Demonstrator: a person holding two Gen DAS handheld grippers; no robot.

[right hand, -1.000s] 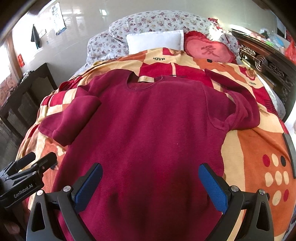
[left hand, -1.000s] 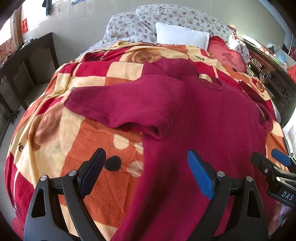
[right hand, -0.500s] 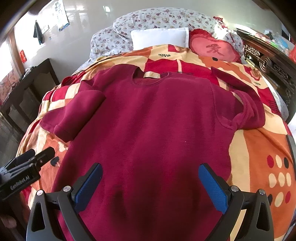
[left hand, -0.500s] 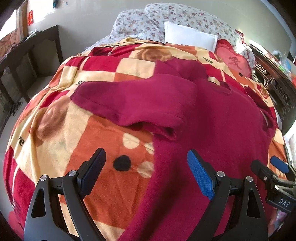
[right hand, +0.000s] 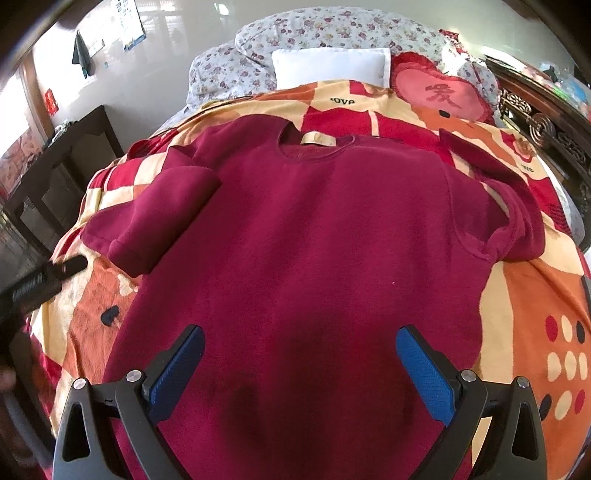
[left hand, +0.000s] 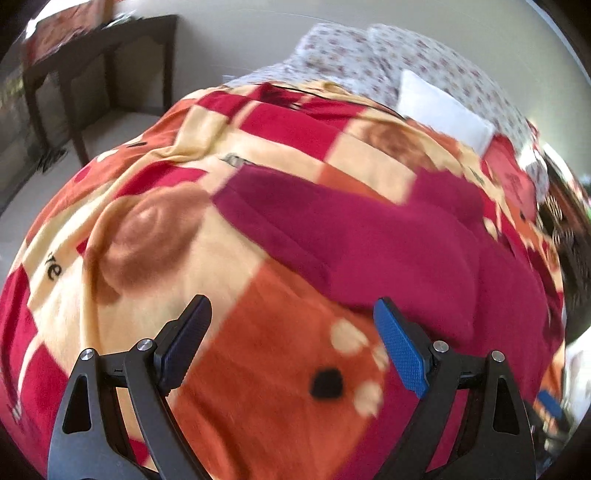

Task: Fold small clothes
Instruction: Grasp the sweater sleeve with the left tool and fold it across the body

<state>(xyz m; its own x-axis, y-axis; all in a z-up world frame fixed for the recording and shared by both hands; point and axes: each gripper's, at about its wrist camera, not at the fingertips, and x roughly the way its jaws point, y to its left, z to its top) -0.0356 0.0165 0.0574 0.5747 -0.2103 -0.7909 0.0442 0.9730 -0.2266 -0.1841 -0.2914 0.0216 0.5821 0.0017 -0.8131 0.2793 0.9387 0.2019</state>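
Item: maroon short-sleeved shirt (right hand: 314,236), spread flat, neck toward the head of the bed, on a red, orange and cream blanket (right hand: 535,295) covering the bed. Left sleeve (right hand: 147,218) lies out toward the bed's left edge; right sleeve (right hand: 513,225) is bunched near the right edge. Tan neck label (right hand: 318,139) visible.

Left gripper (left hand: 291,347): jaws released, empty, over bare blanket beside the left sleeve; view motion-blurred.

Right gripper (right hand: 301,369): jaws released, empty, above the shirt's lower body.

Head of bed: white pillow (right hand: 332,66), floral pillows (right hand: 314,29), red heart cushion (right hand: 439,92). Dark side table (left hand: 92,55) left of bed.
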